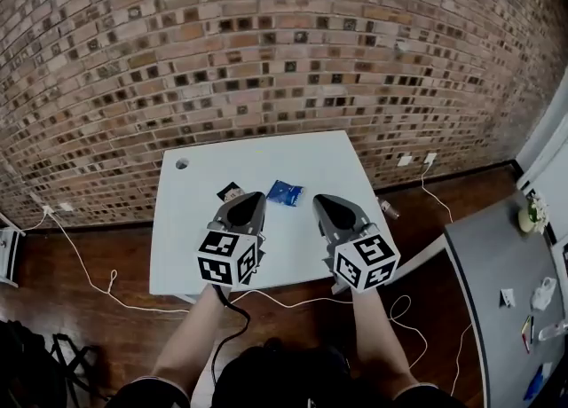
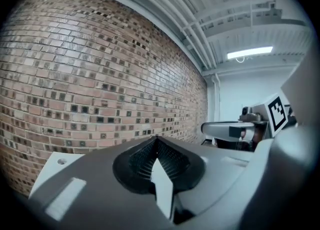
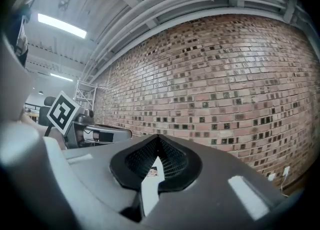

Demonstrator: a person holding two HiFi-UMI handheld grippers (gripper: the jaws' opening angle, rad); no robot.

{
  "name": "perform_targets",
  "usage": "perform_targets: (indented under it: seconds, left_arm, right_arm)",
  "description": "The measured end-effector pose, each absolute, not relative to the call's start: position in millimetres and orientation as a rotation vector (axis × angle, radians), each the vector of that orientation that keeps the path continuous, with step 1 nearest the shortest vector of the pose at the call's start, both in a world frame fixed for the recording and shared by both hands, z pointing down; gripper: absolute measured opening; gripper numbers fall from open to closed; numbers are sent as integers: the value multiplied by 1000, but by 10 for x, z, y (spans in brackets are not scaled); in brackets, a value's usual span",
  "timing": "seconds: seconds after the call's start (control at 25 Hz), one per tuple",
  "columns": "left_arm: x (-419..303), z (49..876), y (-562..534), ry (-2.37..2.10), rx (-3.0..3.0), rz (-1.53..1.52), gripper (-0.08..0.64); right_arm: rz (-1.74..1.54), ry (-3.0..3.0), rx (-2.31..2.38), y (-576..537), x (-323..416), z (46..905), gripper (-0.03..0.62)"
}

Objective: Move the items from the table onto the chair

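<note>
A white table (image 1: 204, 247) stands against a brick wall. On it lie a blue packet (image 1: 285, 192) and a small black item (image 1: 230, 192). My left gripper (image 1: 254, 196) hovers over the table's near half, its tip just right of the black item, jaws shut and empty. My right gripper (image 1: 320, 200) is level with it, just right of the blue packet, also shut with nothing held. In the left gripper view the left gripper (image 2: 156, 140) points at the wall with the right gripper (image 2: 235, 130) beside it. The right gripper (image 3: 159, 139) faces the wall too. No chair shows.
A grey table (image 1: 497, 264) with several small things stands at the right. White cables (image 1: 98, 286) run over the wooden floor, and a small bottle (image 1: 389, 209) lies by the table's right side. A black bag (image 1: 35, 362) sits at lower left. The table has a round hole (image 1: 182, 164).
</note>
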State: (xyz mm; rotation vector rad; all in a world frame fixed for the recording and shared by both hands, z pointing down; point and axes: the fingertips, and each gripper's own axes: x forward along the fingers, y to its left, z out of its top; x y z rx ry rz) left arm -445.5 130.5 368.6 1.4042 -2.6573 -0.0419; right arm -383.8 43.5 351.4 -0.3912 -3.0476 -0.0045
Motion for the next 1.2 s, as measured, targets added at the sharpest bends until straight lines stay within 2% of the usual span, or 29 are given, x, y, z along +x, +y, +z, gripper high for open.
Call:
perform_targets:
  seconds: [0.72,1.2]
  left_arm:
    - [-4587,3741,1333,-2692,1360,-85,11]
    - [-4755,4011,1620,-2648,1339,-63,11]
  right_arm:
    - [-11,-3021,-383,420,-3920,3611,2]
    - [-23,-2949,-365,684,-4224,3860,2]
